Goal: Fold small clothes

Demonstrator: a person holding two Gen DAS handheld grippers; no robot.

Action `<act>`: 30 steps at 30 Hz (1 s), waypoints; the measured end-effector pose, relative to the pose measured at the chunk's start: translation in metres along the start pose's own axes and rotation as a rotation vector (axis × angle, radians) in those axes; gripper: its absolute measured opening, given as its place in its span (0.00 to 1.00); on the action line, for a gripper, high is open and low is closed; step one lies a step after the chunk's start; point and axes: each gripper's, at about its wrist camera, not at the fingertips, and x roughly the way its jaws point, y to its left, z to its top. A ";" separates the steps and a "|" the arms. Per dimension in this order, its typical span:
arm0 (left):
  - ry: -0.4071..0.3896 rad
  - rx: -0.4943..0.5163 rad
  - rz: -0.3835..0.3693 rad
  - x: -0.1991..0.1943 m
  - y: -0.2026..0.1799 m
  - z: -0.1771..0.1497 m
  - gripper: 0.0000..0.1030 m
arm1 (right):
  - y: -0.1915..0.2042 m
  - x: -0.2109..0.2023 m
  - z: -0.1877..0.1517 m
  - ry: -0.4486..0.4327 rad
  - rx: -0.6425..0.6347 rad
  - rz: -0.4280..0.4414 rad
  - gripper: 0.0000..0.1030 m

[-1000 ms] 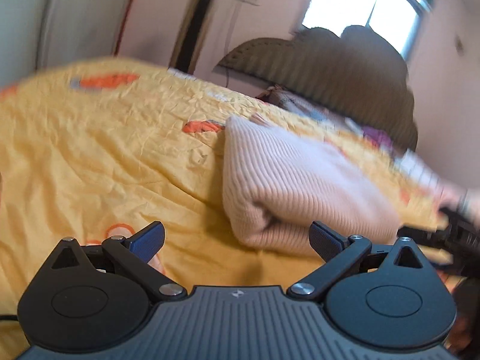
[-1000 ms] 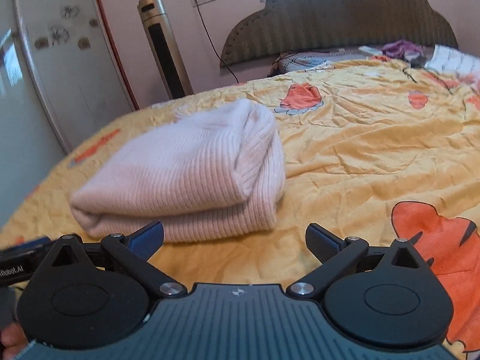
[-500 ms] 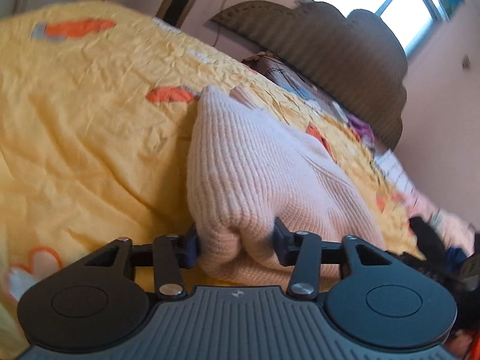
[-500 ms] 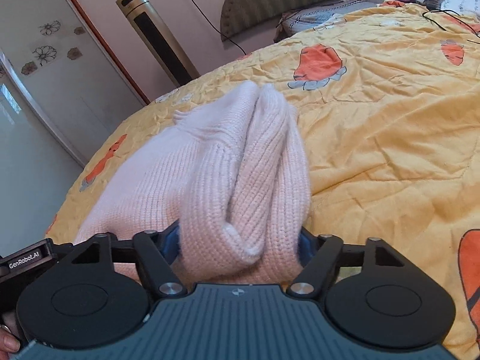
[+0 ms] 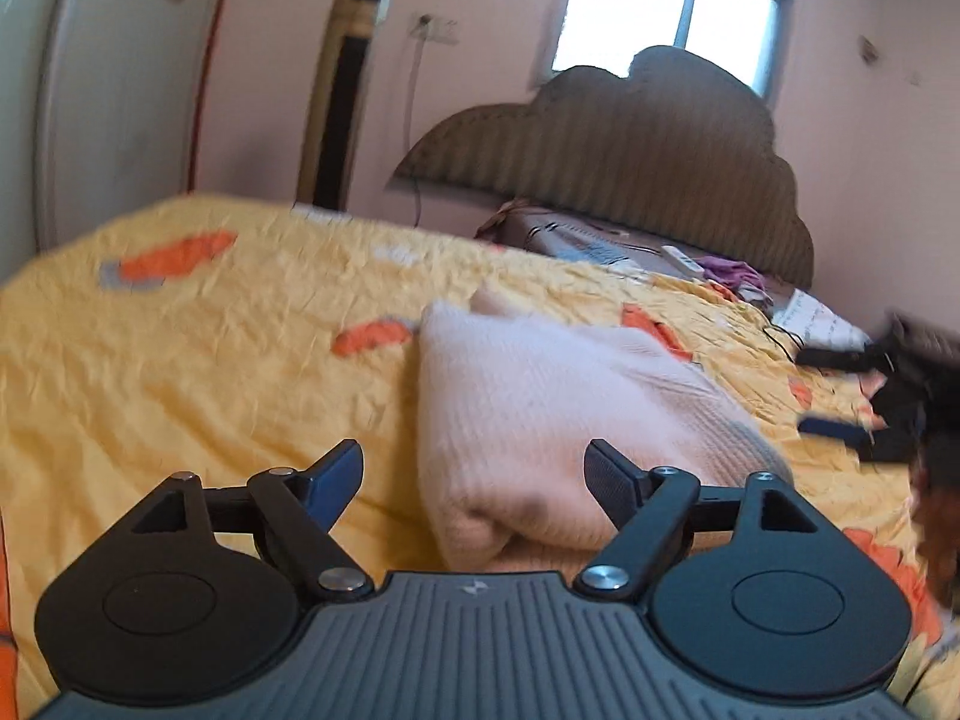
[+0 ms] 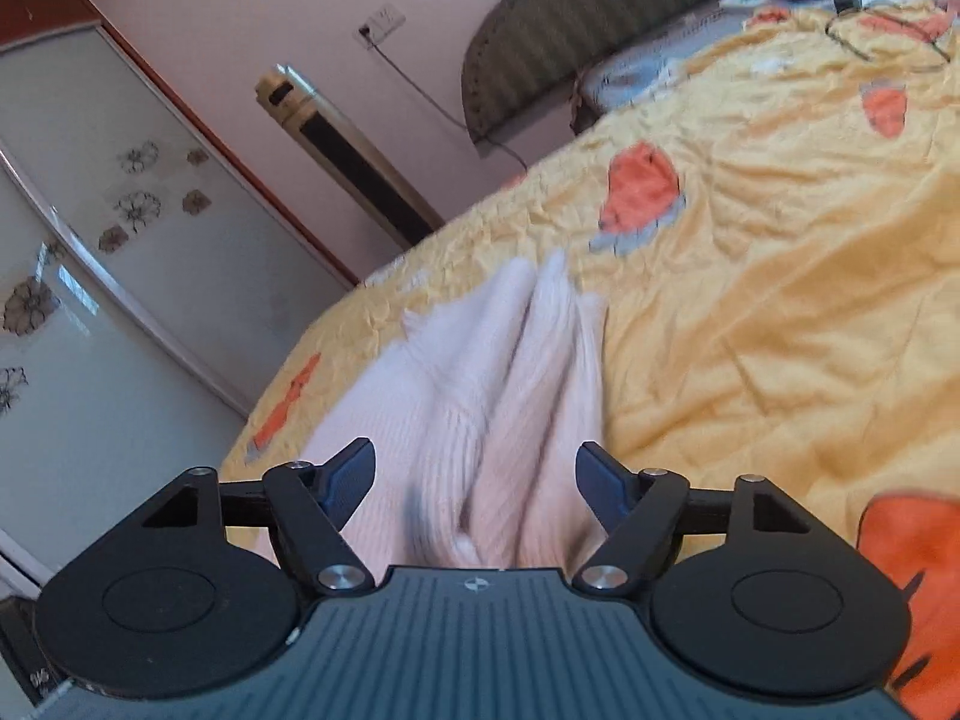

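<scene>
Half a second back both grippers were pinching the near ends of the pink sweater (image 5: 558, 414); now both sets of jaws are opening and the pads stand clear of the knit. The sweater lies folded into a thick bundle on the yellow bedspread (image 5: 198, 372), roughly mid-bed, its rounded folded end facing the left wrist camera.

Left gripper (image 5: 477, 477): released, with the bundle's end lying between the fingers but touching neither pad as far as the blur allows. Right gripper (image 6: 474, 480): likewise released, and the knit's stacked layers (image 6: 528, 360) run away from it between the fingers. From the right wrist view the layers fan apart at the far end, so the fold is not tight.

Judgement: the step in hand is letting go after a squeeze or adjustment of the bundle. To do it well, both grippers should open fully before drawing back, straight along their own line, so that no pad snags the loose knit and drags a layer open. A light press on top may be needed if the layers spring up.

Beyond the bedspread stand the headboard (image 5: 630, 144), a tall tower fan (image 6: 354, 156) and a wardrobe door (image 6: 120, 252).
</scene>
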 end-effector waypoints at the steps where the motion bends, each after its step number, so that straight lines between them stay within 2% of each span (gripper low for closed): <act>1: -0.006 0.052 -0.013 0.004 -0.011 0.002 0.79 | 0.000 0.002 0.013 -0.019 -0.003 0.011 0.76; 4: 0.019 0.176 -0.001 0.030 -0.038 0.001 0.79 | 0.002 0.031 0.049 0.010 0.012 0.047 0.76; 7: 0.034 0.266 0.115 0.045 -0.055 -0.010 0.79 | 0.008 0.081 0.073 0.100 0.007 0.036 0.76; 11: 0.021 0.297 0.122 0.034 -0.054 -0.024 0.85 | 0.018 0.144 0.076 0.233 -0.078 -0.082 0.76; 15: 0.081 0.247 0.063 0.024 -0.040 -0.030 0.85 | 0.016 0.168 0.075 0.239 -0.086 -0.085 0.75; 18: 0.097 0.269 0.134 0.030 -0.035 -0.035 0.85 | 0.016 0.174 0.076 0.246 -0.087 -0.069 0.74; 20: 0.104 0.224 0.138 0.033 -0.028 -0.031 0.85 | 0.018 0.175 0.074 0.248 -0.114 -0.066 0.73; 21: 0.094 0.191 0.128 0.032 -0.026 -0.027 0.82 | 0.018 0.174 0.073 0.248 -0.122 -0.065 0.73; 23: 0.084 0.157 0.112 0.033 -0.024 -0.021 0.53 | 0.017 0.174 0.072 0.243 -0.135 -0.077 0.64; 24: 0.094 0.155 0.102 0.037 -0.025 -0.019 0.47 | 0.016 0.174 0.070 0.243 -0.156 -0.094 0.53; 25: 0.088 0.167 0.125 0.041 -0.029 -0.020 0.42 | 0.017 0.174 0.068 0.241 -0.188 -0.122 0.34; 26: 0.076 0.195 0.149 0.043 -0.032 -0.022 0.34 | 0.016 0.174 0.066 0.231 -0.214 -0.137 0.26; 27: 0.074 0.216 0.173 0.044 -0.033 -0.024 0.30 | 0.015 0.172 0.066 0.219 -0.210 -0.139 0.20; 28: 0.080 0.198 0.158 0.041 -0.029 -0.022 0.27 | 0.015 0.168 0.067 0.203 -0.208 -0.136 0.16; 30: 0.103 0.167 0.121 0.036 -0.019 -0.022 0.21 | 0.023 0.148 0.071 0.139 -0.233 -0.105 0.15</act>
